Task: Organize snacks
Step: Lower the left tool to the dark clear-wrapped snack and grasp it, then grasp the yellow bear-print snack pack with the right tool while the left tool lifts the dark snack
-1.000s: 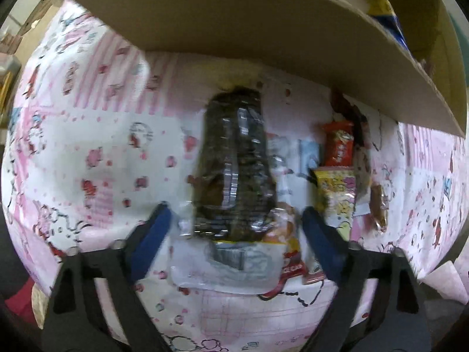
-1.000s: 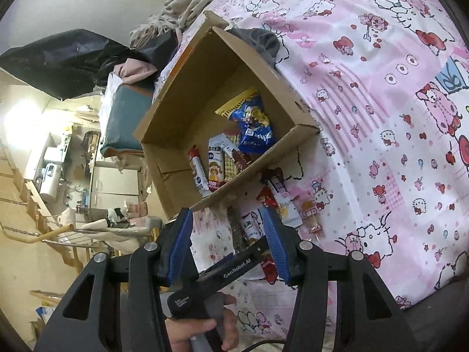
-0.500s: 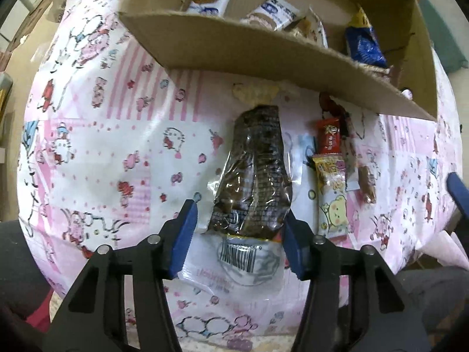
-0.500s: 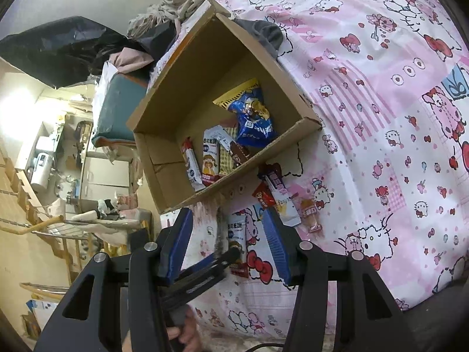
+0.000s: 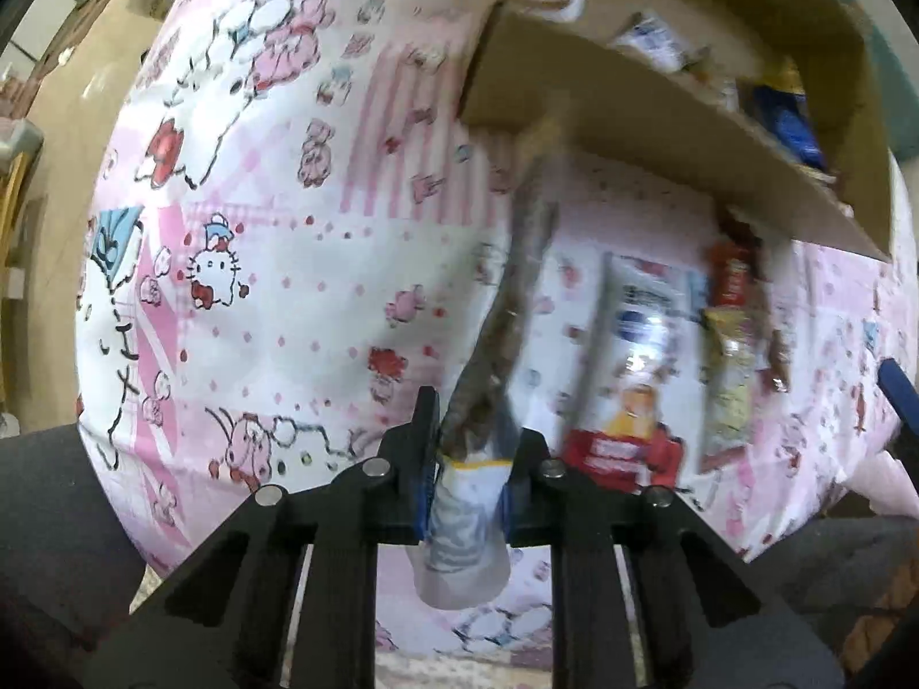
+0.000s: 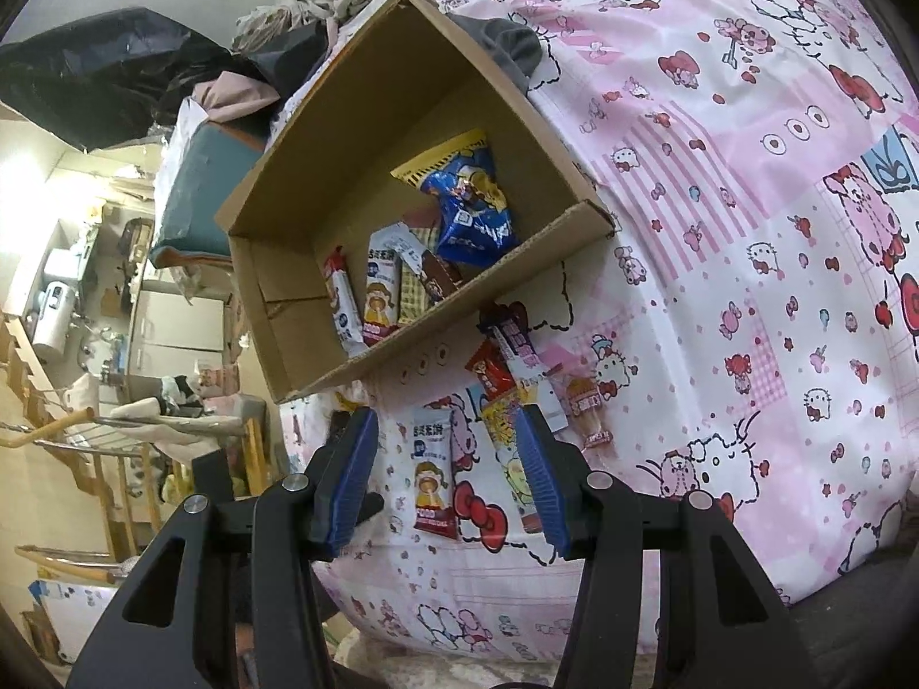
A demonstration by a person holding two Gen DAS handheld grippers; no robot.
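Note:
My left gripper (image 5: 468, 459) is shut on the white end of a clear packet of dark snacks (image 5: 511, 298), lifted edge-on above the pink bedspread, its far end near the cardboard box (image 5: 660, 132). My right gripper (image 6: 445, 476) is open and empty, above loose snacks on the bedspread: a white and red packet (image 6: 433, 476), a yellow packet (image 6: 508, 430) and a red one (image 6: 491, 373). The box (image 6: 298, 218) holds a blue bag (image 6: 471, 212) and several small packets.
More loose packets lie by the box front wall in the left wrist view: a white and red one (image 5: 637, 367), a yellow one (image 5: 726, 379), a red one (image 5: 732, 281). Clothes and a black bag (image 6: 115, 69) lie behind the box. The bed edge drops off on the left.
My left gripper has closed on the dark snack packet and lifted it off the bedspread, turning it edge-on. The white and red packet that lay under it is uncovered. My right gripper stayed open.

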